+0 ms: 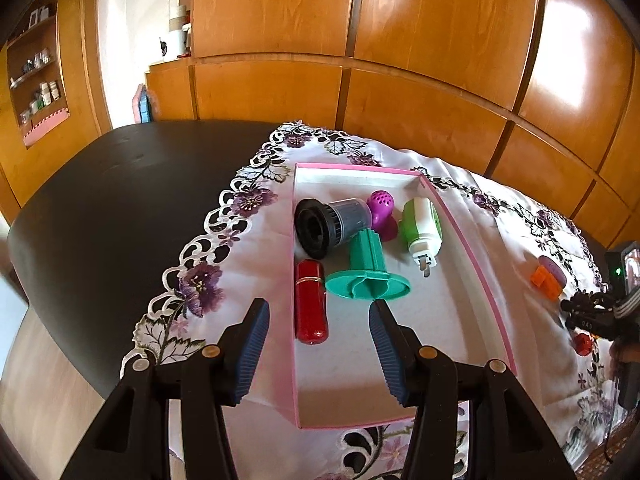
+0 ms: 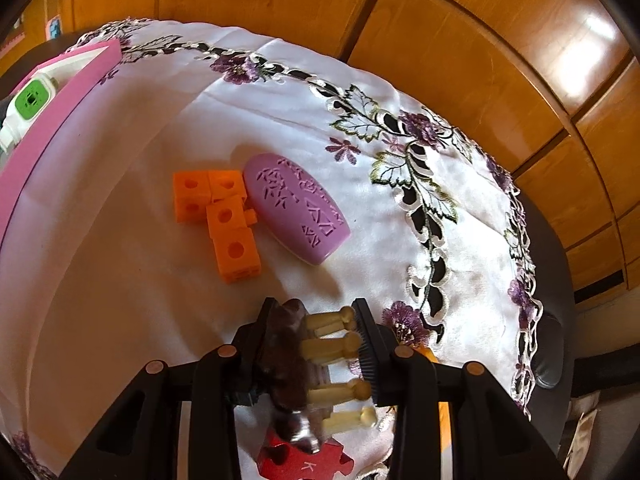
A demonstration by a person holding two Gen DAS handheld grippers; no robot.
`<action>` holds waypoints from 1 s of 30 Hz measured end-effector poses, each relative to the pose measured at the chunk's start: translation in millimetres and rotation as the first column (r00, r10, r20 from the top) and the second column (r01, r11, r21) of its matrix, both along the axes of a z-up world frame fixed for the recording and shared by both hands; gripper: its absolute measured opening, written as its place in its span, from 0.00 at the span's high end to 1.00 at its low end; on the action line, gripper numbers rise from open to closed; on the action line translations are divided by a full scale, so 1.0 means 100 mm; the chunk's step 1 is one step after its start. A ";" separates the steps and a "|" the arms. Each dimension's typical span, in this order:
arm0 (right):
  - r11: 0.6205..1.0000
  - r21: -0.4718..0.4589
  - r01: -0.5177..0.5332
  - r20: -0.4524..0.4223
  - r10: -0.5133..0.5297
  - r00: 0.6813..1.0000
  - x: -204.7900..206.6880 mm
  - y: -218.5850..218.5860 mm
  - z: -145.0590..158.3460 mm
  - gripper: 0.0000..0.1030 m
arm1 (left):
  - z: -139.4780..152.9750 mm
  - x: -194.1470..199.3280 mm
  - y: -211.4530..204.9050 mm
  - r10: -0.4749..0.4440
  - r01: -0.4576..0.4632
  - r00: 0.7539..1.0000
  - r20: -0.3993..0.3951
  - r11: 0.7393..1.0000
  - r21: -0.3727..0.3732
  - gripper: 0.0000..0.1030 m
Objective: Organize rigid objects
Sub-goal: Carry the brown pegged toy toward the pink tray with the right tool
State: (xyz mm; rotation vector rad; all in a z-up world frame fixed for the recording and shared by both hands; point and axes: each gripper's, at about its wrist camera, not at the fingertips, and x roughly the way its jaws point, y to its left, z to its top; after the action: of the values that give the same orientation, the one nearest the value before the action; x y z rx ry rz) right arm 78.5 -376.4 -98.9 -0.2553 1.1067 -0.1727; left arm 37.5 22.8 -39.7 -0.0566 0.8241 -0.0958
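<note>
Hovering over the shallow pink-rimmed tray (image 1: 472, 240), the left tool (image 1: 318, 350) is standing apart and empty; the glossy red capsule-shaped case (image 1: 310, 304) is lying lengthwise just ahead between its pads.

Clamping a dark brown toy animal with cream legs (image 2: 316, 344), the right tool (image 2: 316, 354) is pointing down; that tray (image 2: 60, 92) is sitting well off to the upper left.

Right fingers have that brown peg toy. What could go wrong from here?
1. The brown toy is pinched body against one pad, cream pegs against the other. That uneven contact could let it twist or slip.
2. It hangs right above the red puzzle piece; a drop may knock that.
3. In the pink tray, the far end is crowded with the teal spool and others; placing there could jostle them. The near end looks freer.
</note>
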 end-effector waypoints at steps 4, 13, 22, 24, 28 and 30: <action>0.998 0.048 0.031 0.034 -0.033 0.999 0.00 -0.02 0.13 0.66 | -0.01 -0.02 0.04 0.005 -0.005 1.000 -0.001 1.000 -0.007 0.49; 0.990 0.138 0.020 0.120 -0.037 0.992 -0.07 0.19 0.43 0.66 | -0.03 -0.06 0.11 0.013 -0.013 1.000 -0.003 1.000 -0.023 0.49; 0.962 0.257 -0.092 0.187 0.044 0.981 -0.16 0.67 0.64 0.66 | -0.06 -0.08 0.15 0.020 -0.021 1.000 -0.009 0.999 -0.029 0.49; 0.947 0.287 -0.143 0.199 0.087 0.976 -0.17 0.87 0.65 0.66 | -0.07 -0.08 0.17 0.024 -0.024 1.000 -0.014 0.999 -0.028 0.49; 0.917 0.332 -0.222 0.218 0.154 0.964 -0.21 1.20 0.69 0.66 | -0.10 -0.10 0.19 0.027 -0.028 0.999 -0.021 0.999 -0.026 0.49; 0.897 0.356 -0.262 0.225 0.189 0.956 -0.22 1.38 0.70 0.66 | -0.11 -0.10 0.21 0.030 -0.031 0.999 -0.025 0.999 -0.028 0.49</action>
State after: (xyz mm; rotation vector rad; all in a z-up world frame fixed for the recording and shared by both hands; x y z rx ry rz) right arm 56.8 -238.1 -28.6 -0.0146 0.8940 0.2262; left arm 27.3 43.8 -50.7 -0.0977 0.8457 -0.0781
